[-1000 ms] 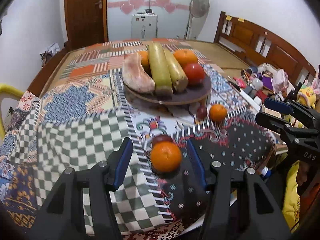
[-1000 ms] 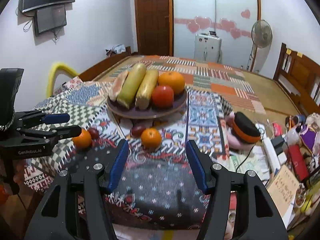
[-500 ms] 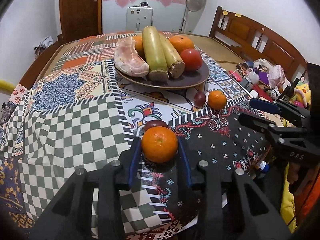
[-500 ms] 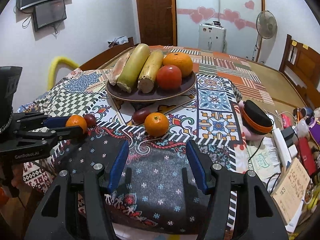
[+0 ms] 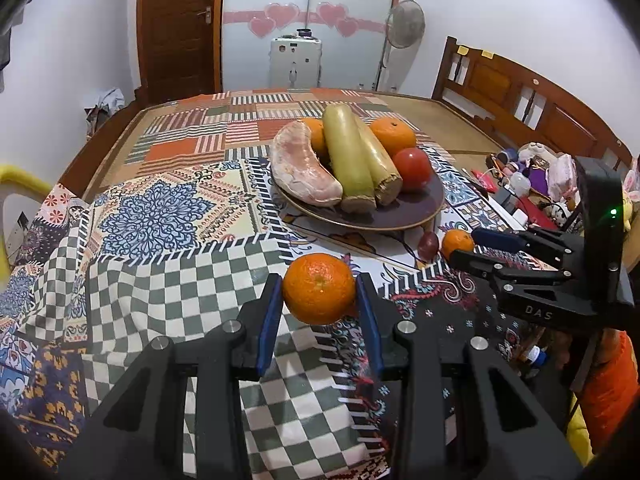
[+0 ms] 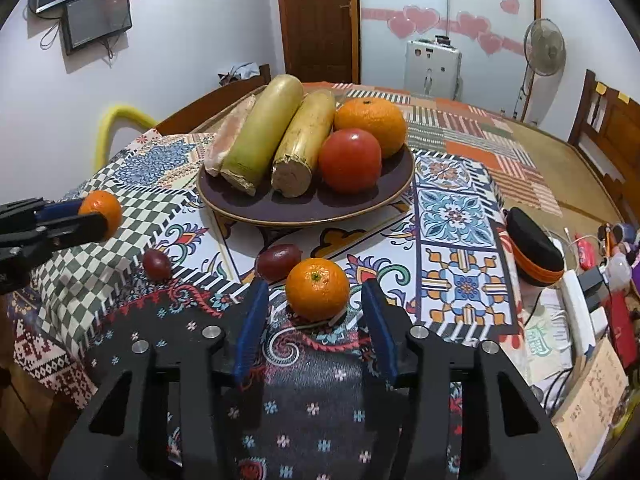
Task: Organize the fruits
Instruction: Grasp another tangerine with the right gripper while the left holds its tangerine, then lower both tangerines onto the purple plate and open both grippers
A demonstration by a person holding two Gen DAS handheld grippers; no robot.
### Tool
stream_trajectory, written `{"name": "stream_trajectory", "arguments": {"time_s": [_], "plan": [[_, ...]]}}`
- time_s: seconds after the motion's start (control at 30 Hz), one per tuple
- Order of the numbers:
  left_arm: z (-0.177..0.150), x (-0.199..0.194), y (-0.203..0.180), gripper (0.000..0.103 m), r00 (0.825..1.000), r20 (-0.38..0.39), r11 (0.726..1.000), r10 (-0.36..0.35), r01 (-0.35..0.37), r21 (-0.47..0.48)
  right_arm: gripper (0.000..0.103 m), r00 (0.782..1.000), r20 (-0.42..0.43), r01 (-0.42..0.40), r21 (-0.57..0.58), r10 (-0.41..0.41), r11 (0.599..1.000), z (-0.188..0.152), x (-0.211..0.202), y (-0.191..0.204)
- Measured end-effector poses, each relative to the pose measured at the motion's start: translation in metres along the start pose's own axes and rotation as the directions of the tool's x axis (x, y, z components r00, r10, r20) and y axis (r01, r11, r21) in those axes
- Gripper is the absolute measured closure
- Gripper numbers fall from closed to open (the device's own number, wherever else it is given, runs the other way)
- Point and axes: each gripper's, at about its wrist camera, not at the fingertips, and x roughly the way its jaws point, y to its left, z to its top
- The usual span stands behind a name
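My left gripper (image 5: pixel 319 304) is shut on a mandarin (image 5: pixel 319 288) and holds it above the cloth; it also shows in the right wrist view (image 6: pixel 101 208). My right gripper (image 6: pixel 316 308) is open around a second mandarin (image 6: pixel 317 289) that rests on the cloth, its pads (image 6: pixel 256 312) apart from the fruit. Two dark red fruits (image 6: pixel 278 262) (image 6: pixel 157 265) lie on the cloth nearby. A dark plate (image 6: pixel 248 204) holds a tomato (image 6: pixel 350 160), a large orange (image 6: pixel 370 120), two long green-yellow fruits (image 6: pixel 272 132) and a pink pomelo wedge (image 5: pixel 304 172).
A patchwork cloth (image 5: pixel 160 216) covers the table. A black and orange case (image 6: pixel 534 252), cables and small clutter (image 6: pixel 592 280) lie at the table's right edge. A yellow chair back (image 6: pixel 116 120) stands at the left. A wooden bed frame (image 5: pixel 520 100) is far right.
My left gripper has closed on the near mandarin and lifted it off the cloth. My right gripper has moved forward so the second mandarin sits between its open fingers.
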Motion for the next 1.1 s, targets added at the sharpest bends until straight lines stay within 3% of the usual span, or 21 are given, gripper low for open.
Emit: {"name": "stream_trajectory", "arguments": {"time_s": [0.07,0.47,1.1], "plan": [[0.002,0.002,0.0,0.066,1.0,-0.001,1.0,-0.003,0.003,-0.001,0.071,1.0,-0.003,-0.005,0.0,0.005,1.0,0.0,0.001,-0.001],[0.023,0.023,-0.021,0.066,0.999,0.006,0.999,-0.043,0.043,0.026,0.071,0.998,0.057,-0.003,0.014,0.002,1.0,0.013,-0.015,-0.011],[0.054,0.072,-0.058,0.066,0.997,-0.018,0.994,-0.077,0.078,0.078,0.071,0.996,0.09,-0.002,0.004,0.002,1.0,0.039,-0.006,-0.029]]}}
